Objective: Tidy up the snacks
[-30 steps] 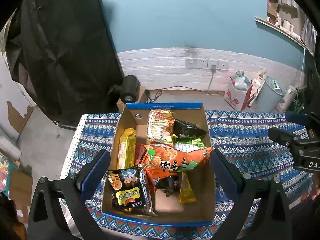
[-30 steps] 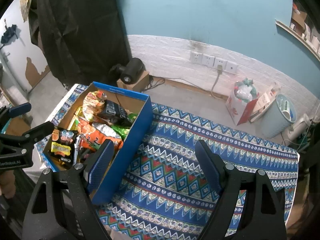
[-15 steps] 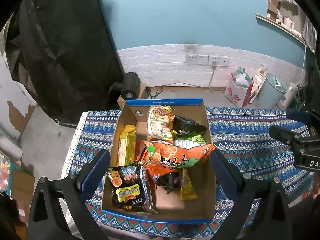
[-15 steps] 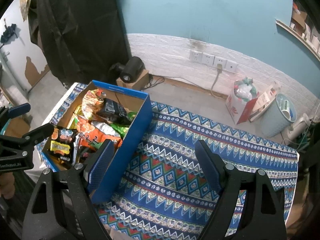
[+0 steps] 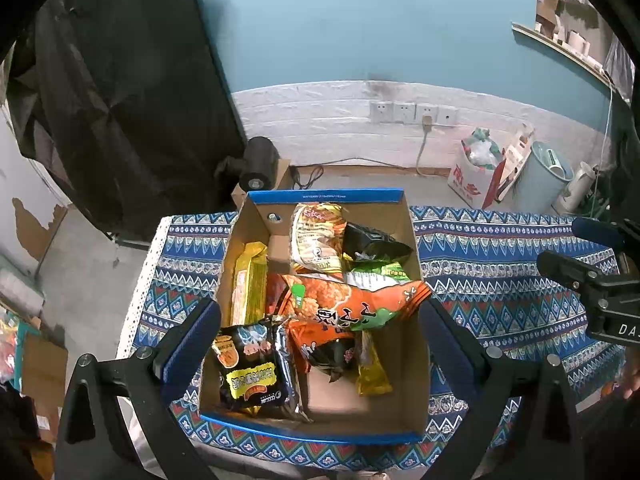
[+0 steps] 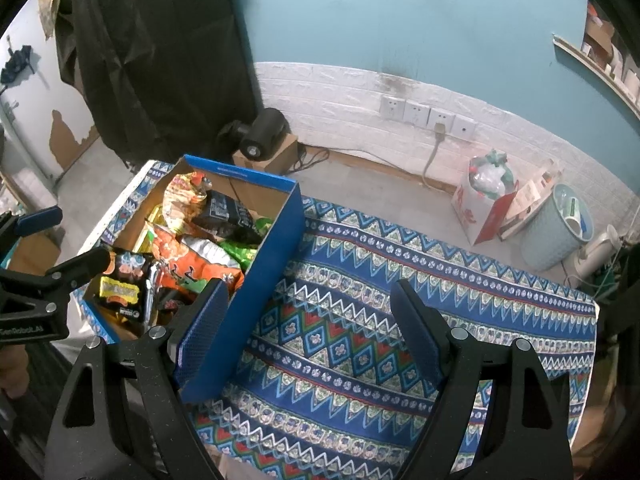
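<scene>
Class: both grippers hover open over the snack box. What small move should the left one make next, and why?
Probably lower the left gripper onto the black snack packet at the near left corner of the cardboard box. Its jaws are open and holding nothing, and that packet lies on top, nearest, unobstructed.

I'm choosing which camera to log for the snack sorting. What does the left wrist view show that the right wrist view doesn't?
Only the left wrist view shows the box floor, the small yellow packet on it, and the long yellow pack in full.

Only the right wrist view shows the box's blue outer side and the wide stretch of patterned cloth right of it.

Both show the cardboard box, the orange bag, the black noodle pack and both grippers, left gripper and right gripper, open and empty.
</scene>
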The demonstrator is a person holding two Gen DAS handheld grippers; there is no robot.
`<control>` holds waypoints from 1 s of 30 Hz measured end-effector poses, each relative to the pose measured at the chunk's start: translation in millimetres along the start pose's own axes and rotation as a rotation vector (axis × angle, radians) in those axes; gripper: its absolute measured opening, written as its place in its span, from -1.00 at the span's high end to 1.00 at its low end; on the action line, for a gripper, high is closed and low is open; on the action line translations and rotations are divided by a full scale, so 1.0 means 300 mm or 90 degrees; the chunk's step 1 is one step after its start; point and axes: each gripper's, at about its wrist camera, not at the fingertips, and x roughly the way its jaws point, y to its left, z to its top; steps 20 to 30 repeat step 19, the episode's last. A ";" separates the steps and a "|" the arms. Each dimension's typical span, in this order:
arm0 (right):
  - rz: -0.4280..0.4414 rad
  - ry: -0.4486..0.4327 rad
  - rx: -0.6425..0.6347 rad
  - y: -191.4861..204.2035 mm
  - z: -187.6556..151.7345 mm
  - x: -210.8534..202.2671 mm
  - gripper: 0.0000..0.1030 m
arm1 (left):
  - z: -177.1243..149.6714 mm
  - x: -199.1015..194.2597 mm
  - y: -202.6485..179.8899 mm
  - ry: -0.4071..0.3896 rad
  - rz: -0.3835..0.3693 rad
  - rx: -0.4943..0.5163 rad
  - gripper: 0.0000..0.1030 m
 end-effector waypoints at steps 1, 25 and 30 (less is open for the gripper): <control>-0.001 0.000 0.001 0.001 0.001 0.000 -0.59 | 0.000 0.000 0.000 0.000 0.000 0.000 -0.95; -0.002 0.002 0.001 -0.001 0.000 0.003 -0.59 | 0.000 -0.004 -0.004 -0.008 -0.003 0.005 -0.95; -0.002 0.002 0.001 -0.001 0.000 0.003 -0.59 | 0.000 -0.004 -0.004 -0.008 -0.003 0.005 -0.95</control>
